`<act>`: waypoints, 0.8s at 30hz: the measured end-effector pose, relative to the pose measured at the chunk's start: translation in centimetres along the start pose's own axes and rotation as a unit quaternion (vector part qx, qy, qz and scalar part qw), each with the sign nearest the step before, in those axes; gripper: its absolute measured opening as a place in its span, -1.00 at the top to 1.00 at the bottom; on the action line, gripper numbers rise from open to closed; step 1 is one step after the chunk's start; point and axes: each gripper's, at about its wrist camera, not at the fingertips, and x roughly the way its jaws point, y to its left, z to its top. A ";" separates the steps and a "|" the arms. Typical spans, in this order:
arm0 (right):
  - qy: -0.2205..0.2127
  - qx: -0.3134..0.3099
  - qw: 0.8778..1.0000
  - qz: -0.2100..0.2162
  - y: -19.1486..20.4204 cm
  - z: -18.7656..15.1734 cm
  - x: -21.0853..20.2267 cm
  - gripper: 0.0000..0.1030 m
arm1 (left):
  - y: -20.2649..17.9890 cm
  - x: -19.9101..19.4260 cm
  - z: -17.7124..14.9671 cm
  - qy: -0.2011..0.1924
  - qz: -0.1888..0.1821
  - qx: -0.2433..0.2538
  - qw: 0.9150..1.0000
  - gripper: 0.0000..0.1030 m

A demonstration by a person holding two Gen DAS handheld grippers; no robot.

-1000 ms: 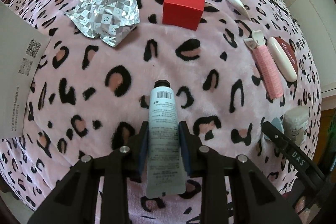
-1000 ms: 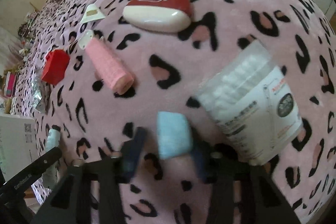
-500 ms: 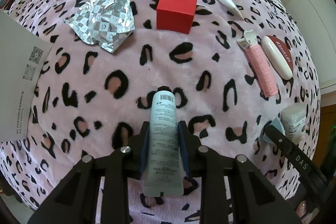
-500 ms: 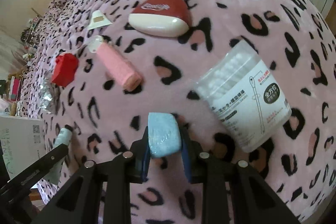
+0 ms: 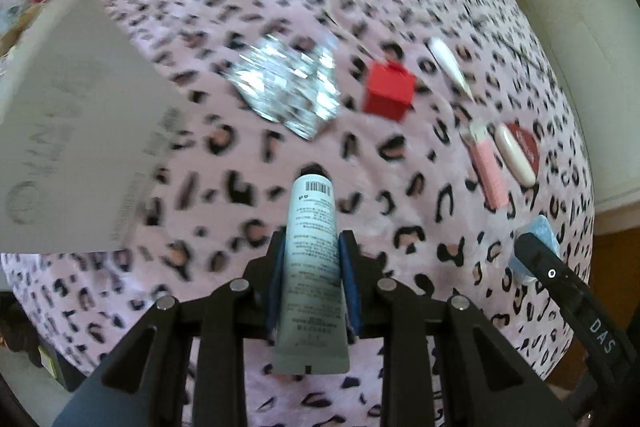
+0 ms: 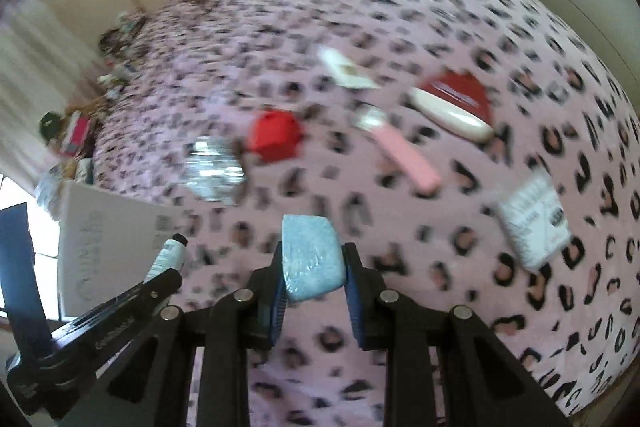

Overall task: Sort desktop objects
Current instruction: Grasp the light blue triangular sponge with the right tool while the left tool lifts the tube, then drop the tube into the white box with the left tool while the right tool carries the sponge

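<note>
Clamping a pale grey tube [image 5: 311,259] between its blue pads, the left gripper [image 5: 312,287] holds it clear above the pink leopard-print blanket [image 5: 400,187]. The right gripper [image 6: 313,291] is closed on a light-blue packet [image 6: 311,255], likewise raised. Below lie a red box [image 5: 389,91], silver foil wrapper [image 5: 288,87], pink roller [image 5: 489,169] and white carton [image 5: 72,131].

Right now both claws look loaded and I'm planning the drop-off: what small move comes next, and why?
Probably carry both toward the white box. The left claw grips the tube and the right claw grips the blue pack, both off the blanket, and the box is the only container in view.
</note>
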 end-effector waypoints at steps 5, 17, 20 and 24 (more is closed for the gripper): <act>0.001 -0.057 0.998 0.035 8.1 1.0 -1.1 0.50 | 5.3 -4.3 1.5 -0.024 0.019 -0.049 0.998 0.48; 0.006 -0.160 0.983 0.094 23.4 2.0 -0.8 0.50 | 17.7 -9.0 3.9 -0.058 0.044 -0.152 0.986 0.48; 0.008 -0.170 0.980 0.099 25.4 1.9 -0.6 0.50 | 19.6 -10.0 4.4 -0.066 0.038 -0.163 0.984 0.48; 0.010 -0.178 0.979 0.102 27.0 2.0 -0.5 0.50 | 20.9 -12.0 5.1 -0.081 0.025 -0.172 0.981 0.48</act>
